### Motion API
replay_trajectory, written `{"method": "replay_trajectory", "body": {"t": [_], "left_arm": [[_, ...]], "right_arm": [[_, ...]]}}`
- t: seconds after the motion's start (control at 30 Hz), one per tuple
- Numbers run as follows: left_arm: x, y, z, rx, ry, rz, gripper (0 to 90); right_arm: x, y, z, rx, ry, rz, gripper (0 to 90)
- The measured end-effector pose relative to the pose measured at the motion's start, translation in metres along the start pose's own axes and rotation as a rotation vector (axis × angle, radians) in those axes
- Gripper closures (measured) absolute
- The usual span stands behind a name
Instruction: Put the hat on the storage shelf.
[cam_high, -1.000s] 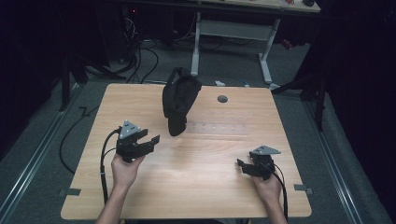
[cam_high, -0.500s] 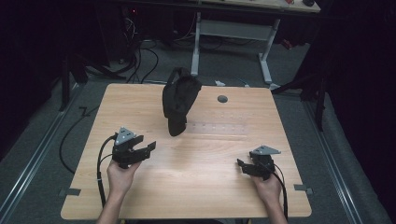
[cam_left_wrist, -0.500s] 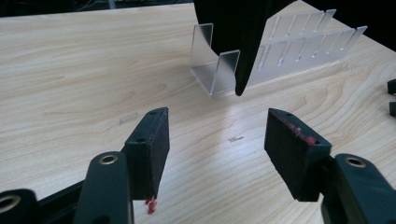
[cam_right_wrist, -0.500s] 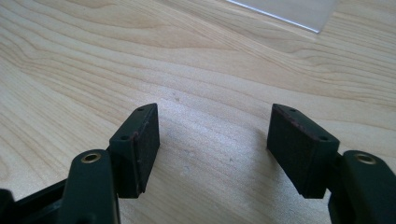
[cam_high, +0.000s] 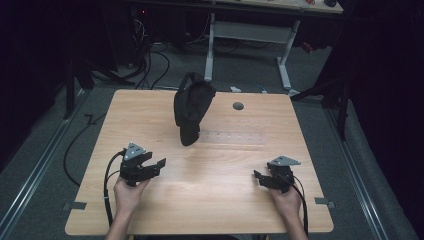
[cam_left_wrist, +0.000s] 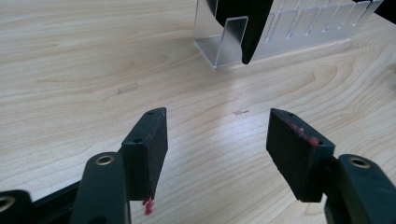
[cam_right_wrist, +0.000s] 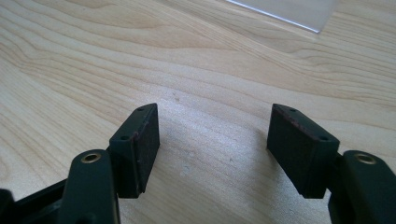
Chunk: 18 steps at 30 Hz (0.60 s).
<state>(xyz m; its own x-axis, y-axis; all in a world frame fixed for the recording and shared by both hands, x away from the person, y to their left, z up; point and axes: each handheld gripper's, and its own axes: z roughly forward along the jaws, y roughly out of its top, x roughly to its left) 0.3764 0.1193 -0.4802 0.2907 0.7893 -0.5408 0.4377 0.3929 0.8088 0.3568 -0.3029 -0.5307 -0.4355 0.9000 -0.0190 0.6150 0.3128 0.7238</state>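
A black fabric item (cam_high: 192, 107) hangs over the left end of a clear slotted acrylic rack (cam_high: 232, 137) at the middle of the wooden table (cam_high: 210, 210). My left gripper (cam_high: 159, 165) rests near the front left, held in a hand, open with nothing between its jaws. In the left gripper view its jaws (cam_left_wrist: 217, 114) point at the rack (cam_left_wrist: 299, 32) and the black item's lower tip (cam_left_wrist: 247, 32), well short of both. At the front right my right gripper (cam_high: 257, 176) is open over bare wood (cam_right_wrist: 215, 109), also holding nothing.
A dark round grommet (cam_high: 238, 106) sits in the tabletop behind the rack. The rack's clear edge (cam_right_wrist: 285, 11) shows at the top of the right gripper view. Cables (cam_high: 107, 187) trail from the grippers. Dark floor, cables and a desk frame (cam_high: 250, 35) lie beyond the table.
My left gripper has drawn back toward the table's near edge, away from the black item. The right gripper has stayed in place.
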Motion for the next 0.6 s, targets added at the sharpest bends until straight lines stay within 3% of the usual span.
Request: {"method": "replay_trajectory", "body": {"t": [0.4, 0.6], "left_arm": [[0.014, -0.016, 0.002, 0.034, 0.034, -0.039, 36.4], [0.018, -0.024, 0.004, 0.045, 0.057, -0.033, 35.9]], "right_arm": [[0.000, 0.000, 0.000, 0.001, 0.001, 0.003, 34.6], [0.000, 0.000, 0.000, 0.001, 0.000, 0.002, 34.6]]}}
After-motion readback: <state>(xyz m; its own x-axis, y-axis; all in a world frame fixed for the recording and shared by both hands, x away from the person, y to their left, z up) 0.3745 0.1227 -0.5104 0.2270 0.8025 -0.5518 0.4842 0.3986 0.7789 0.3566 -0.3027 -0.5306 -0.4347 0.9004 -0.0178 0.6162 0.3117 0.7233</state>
